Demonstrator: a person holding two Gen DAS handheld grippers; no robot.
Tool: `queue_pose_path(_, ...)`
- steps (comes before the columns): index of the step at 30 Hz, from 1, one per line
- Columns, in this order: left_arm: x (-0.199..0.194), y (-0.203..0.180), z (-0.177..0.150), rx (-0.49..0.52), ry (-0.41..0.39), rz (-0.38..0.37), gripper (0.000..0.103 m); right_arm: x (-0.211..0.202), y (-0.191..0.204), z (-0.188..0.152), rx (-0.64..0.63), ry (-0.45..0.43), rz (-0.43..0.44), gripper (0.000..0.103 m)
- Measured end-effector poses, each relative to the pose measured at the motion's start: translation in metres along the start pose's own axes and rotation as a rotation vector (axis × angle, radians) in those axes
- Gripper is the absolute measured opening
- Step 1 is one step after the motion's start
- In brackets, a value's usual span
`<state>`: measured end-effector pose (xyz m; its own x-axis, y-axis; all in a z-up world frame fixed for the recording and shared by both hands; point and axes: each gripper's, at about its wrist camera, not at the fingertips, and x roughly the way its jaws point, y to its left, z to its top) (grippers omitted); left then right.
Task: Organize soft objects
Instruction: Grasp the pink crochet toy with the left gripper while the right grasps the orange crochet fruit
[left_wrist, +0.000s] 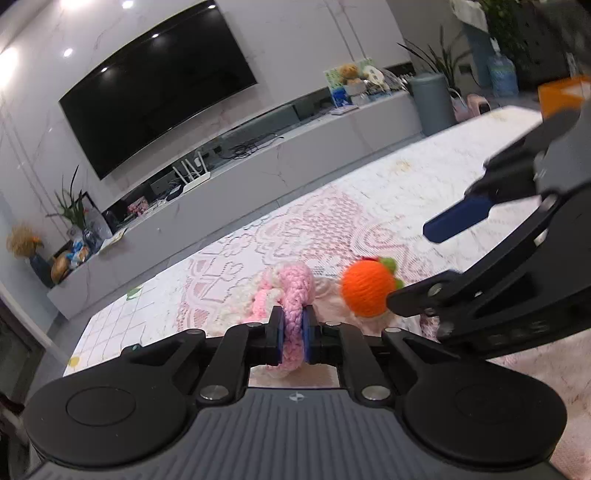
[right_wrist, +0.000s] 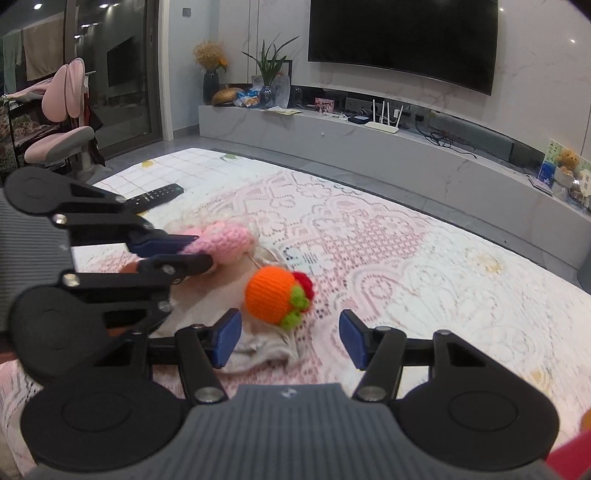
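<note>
A pink and white crochet toy (left_wrist: 295, 288) lies on the lace tablecloth (left_wrist: 369, 206). My left gripper (left_wrist: 293, 336) is shut on its pink loop, which is squeezed between the blue pads. To its right sits an orange knitted ball (left_wrist: 365, 291) with green leaves and a red bit. In the right wrist view my right gripper (right_wrist: 290, 341) stands open, with the orange ball (right_wrist: 271, 295) just beyond its pads (right_wrist: 225, 339) and untouched. The left gripper (right_wrist: 195, 253) shows there on the pink toy (right_wrist: 229, 240). The right gripper (left_wrist: 410, 266) comes in from the right in the left wrist view.
A pale cloth (right_wrist: 266, 350) lies under the ball and the toy. A black remote control (right_wrist: 155, 195) rests on the table's far left. Beyond the table edge stand a grey TV cabinet (right_wrist: 332, 136) and a pink chair (right_wrist: 62, 140).
</note>
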<state>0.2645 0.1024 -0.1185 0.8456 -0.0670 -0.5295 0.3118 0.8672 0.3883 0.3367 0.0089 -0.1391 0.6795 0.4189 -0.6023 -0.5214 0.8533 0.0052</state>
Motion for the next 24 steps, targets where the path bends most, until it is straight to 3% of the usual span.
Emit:
queue_pose_path(7, -0.006, 0.017, 0.001, -0.088, -0.016, -0.018, 0.01, 0.034, 0.004, 0.008, 0.032, 0.009, -0.008, 0.061)
queue_pose_path(14, -0.01, 0.024, -0.001, -0.13, -0.03, -0.028, 0.01, 0.047, -0.018, 0.0, 0.158, 0.005, -0.046, 0.059)
queue_pose_path(19, -0.006, 0.027, 0.003, -0.17, -0.039, -0.027, 0.01, 0.032, -0.029, -0.005, 0.181, -0.08, -0.133, 0.06)
queue_pose_path(24, -0.003, 0.028, 0.005, -0.181, -0.038, -0.023, 0.01, 0.046, -0.041, 0.002, 0.197, -0.06, -0.214, 0.059)
